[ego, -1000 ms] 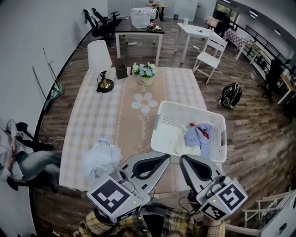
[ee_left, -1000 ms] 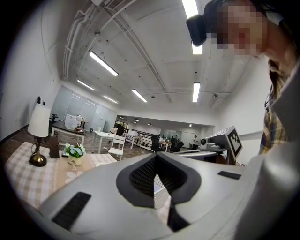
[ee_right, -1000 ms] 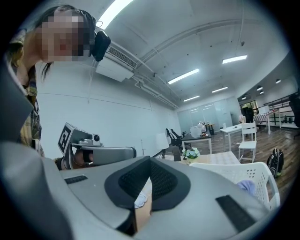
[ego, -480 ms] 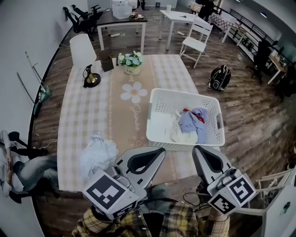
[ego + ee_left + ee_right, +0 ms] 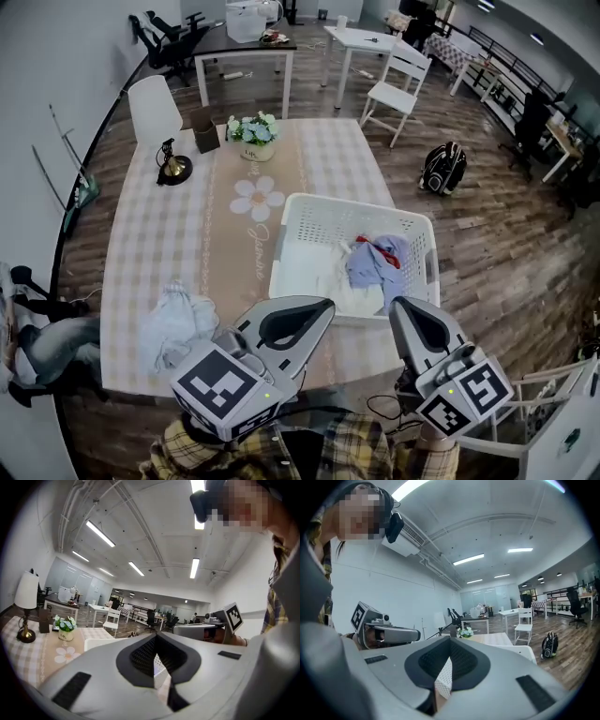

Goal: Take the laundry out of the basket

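Inside the basket point(image 5: 323, 208) lie clothes point(image 5: 373, 267); left hand-held gripper point(image 5: 326, 306) and right hand-held gripper point(image 5: 397, 306) are closed, empty.

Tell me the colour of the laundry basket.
The laundry basket is white; the head view shows it best.

Tips of the left gripper point(image 5: 323, 309) and right gripper point(image 5: 401, 307) hide part of the basket's point(image 5: 323, 202) near rim. Left of them, 1 seated person point(image 5: 42, 342) is cut off.

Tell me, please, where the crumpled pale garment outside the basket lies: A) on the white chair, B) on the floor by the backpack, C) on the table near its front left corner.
C: the head view shows the pale garment bunched on the checked tablecloth, left of the white basket.
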